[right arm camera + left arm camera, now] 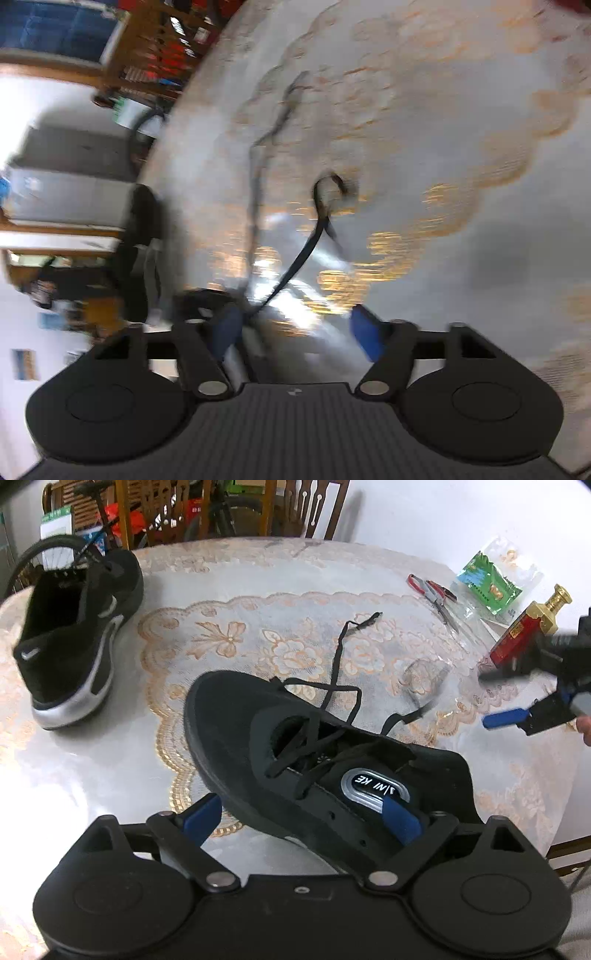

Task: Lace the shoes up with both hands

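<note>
Left wrist view: a black shoe (295,753) lies on a round counter (258,576) covered with a floral lace cloth, toe pointing away from the camera. The left gripper (306,819) grasps the near end of this shoe: one blue pad sits inside the opening on the tongue, just below its silver label, and the other blue pad is outside the shoe's left wall, so the jaws are clamped on that side wall. The black lace (340,672) is threaded loosely through the upper eyelets. One free end trails away from the shoe's toe across the cloth; the other end runs off the shoe's right side.

To the right of the shoe, the right gripper (498,698) enters from the picture's edge, blurred, with its jaws parted and nothing between them. Beyond it lie a red and gold bottle (524,631), a green packet (487,583) and red-handled scissors (436,594). A second black shoe (77,635) with a silver sole stands well to the left of the laced shoe.

Right wrist view: heavily blurred. The right gripper's (299,325) blue pads stand apart, released. A strand of lace (299,258) runs over the cloth from near the left pad; whether it touches the pad cannot be told.
</note>
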Demonstrator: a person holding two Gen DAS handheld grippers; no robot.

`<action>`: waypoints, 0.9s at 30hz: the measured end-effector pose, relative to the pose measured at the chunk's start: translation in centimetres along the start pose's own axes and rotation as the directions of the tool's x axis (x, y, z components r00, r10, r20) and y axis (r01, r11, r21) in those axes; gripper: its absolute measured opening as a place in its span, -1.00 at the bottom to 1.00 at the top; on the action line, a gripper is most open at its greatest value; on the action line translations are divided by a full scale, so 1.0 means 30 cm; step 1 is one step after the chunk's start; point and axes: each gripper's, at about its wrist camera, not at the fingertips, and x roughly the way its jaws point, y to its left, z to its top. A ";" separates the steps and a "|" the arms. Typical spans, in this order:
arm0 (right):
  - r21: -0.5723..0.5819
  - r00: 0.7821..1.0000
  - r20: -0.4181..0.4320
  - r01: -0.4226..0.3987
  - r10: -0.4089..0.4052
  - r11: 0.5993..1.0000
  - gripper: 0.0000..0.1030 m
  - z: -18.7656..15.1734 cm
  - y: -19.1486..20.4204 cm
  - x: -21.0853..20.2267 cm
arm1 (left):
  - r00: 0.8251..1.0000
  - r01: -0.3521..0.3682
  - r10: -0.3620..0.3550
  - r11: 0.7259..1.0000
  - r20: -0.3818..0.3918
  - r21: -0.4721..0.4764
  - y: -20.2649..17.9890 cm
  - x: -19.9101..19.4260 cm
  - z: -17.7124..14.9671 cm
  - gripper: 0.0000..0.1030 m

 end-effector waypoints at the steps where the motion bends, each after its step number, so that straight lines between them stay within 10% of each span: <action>1: -0.014 1.000 0.005 0.005 -0.005 1.000 0.19 0.010 0.018 -0.009 | 1.000 -0.001 0.001 1.000 0.010 -0.011 0.004 -0.015 -0.001 0.81; 9: -0.084 0.978 -0.172 -0.131 0.115 0.988 0.55 0.156 0.328 0.276 | 0.999 -0.032 0.035 0.998 0.041 -0.059 0.020 -0.075 0.009 0.81; 13: -0.057 0.990 -0.105 0.090 -0.096 0.994 0.15 0.302 0.319 0.425 | 0.998 -0.057 0.058 0.998 0.034 -0.037 -0.002 -0.099 -0.004 0.81; 16: -0.025 0.959 0.025 0.282 -0.281 0.959 0.23 0.463 0.282 0.414 | 0.997 -0.060 0.061 0.997 0.039 -0.043 -0.009 -0.113 -0.028 0.81; 24: 0.034 0.919 0.032 0.392 -0.393 0.919 0.28 0.620 0.259 0.495 | 0.998 -0.030 0.035 0.995 0.053 -0.098 0.006 -0.098 -0.037 0.81; 27: 0.021 0.913 0.071 0.402 -0.402 0.915 -0.07 0.626 0.291 0.512 | 0.998 -0.028 0.033 0.995 0.053 -0.095 0.008 -0.099 -0.036 0.81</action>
